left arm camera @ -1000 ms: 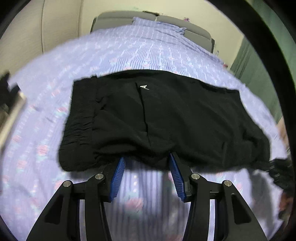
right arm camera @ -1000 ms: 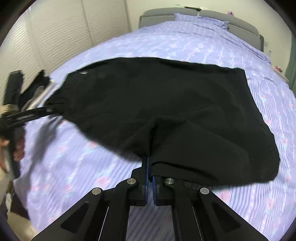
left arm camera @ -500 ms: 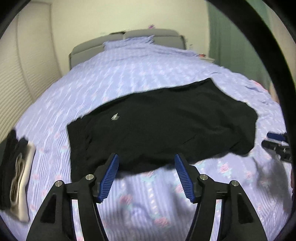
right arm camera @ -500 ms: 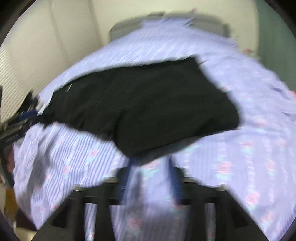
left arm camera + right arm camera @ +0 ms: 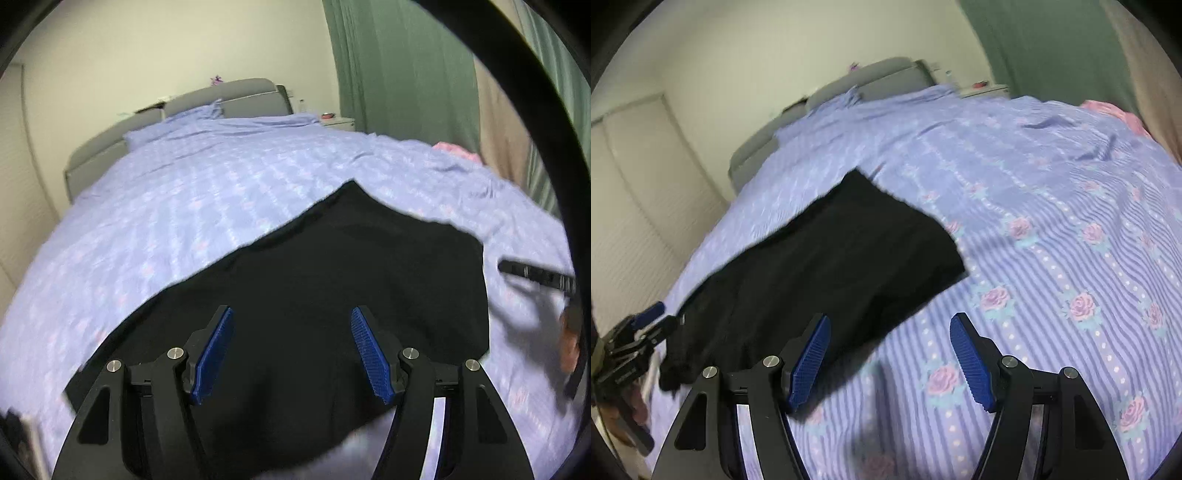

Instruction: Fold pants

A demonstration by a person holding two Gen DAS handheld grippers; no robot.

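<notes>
A: Where do the pants [image 5: 332, 295] sit?

B: Flat on the bed [image 5: 221, 192], a black slab on the lilac striped sheet with roses. Nothing holds them.

A: Which way do they run?

B: In the right wrist view the long axis goes on a slant, from the near left up toward the headboard [image 5: 871, 79]. The far end is a squared edge with one corner aimed at the headboard; the near end bunches a little by the left edge of that view. Which end is the waist I cannot tell, the cloth is too dark.

A: And the left tongs [image 5: 291, 350]?

B: Spread wide, both blue pads showing, with black cloth filling the whole gap between them in that view. The fingers hang over the pants, but whether they touch the fabric I cannot tell.

A: The right tongs [image 5: 890, 358]?

B: Also spread wide. The pants lie ahead and to the left of them; the left finger overlaps the cloth's near edge in the picture, while the right finger stands over bare sheet.

A: Can each see the other?

B: Yes. The left tongs appear at the far left of the right view, next to the bunched end. The right tongs appear at the right edge of the left view, beside the pants' side edge, over the sheet.
</notes>
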